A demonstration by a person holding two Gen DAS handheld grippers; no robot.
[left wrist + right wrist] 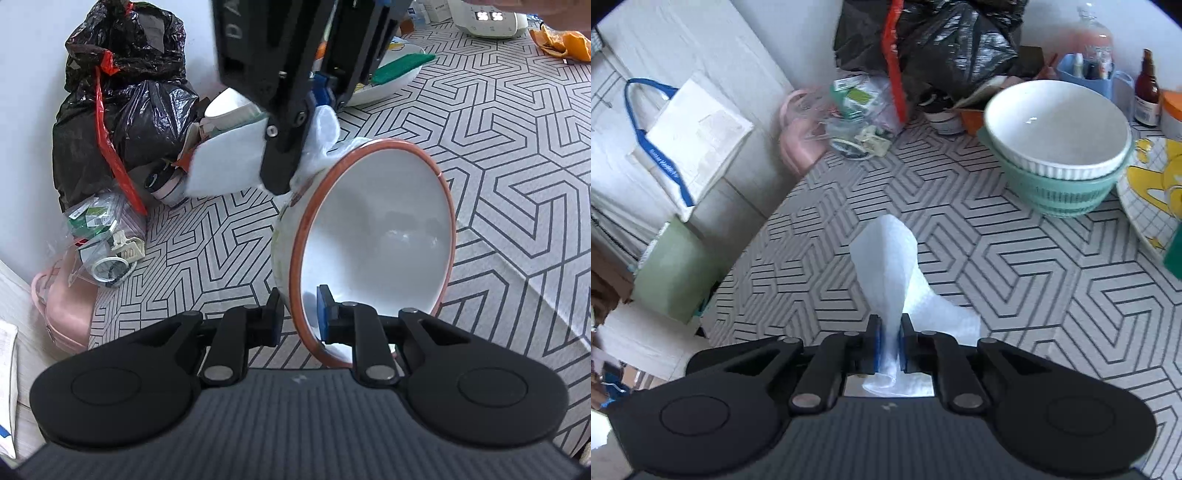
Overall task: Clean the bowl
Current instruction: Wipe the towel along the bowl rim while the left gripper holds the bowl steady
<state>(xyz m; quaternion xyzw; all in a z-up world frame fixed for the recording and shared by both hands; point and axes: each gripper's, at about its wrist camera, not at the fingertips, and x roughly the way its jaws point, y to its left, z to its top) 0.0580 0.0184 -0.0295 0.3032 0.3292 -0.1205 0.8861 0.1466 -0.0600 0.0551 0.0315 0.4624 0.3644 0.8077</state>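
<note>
My left gripper [299,314] is pinching the rim of the bowl [373,240]. One finger is inside the bowl and one is outside, and they squeeze the rim tight. The bowl is white with an orange-red edge. It is tipped up on its side, so its open part faces me. Its low edge is close to the table cloth [498,166], which has grey zigzag lines.

My right gripper [889,343] is clamped on a white paper towel [886,258]. The towel sticks out past the fingers and flops toward the table cloth. In the left wrist view, my right gripper comes down from the top, and the paper towel touches the far outside of the bowl, near its rim.

Behind the bowl is a black trash bag [122,110] by the wall. A white bowl in a green basket [1056,147] sits farther back than the tipped bowl. A plate with a yellow picture [1148,192] is beside that basket.
</note>
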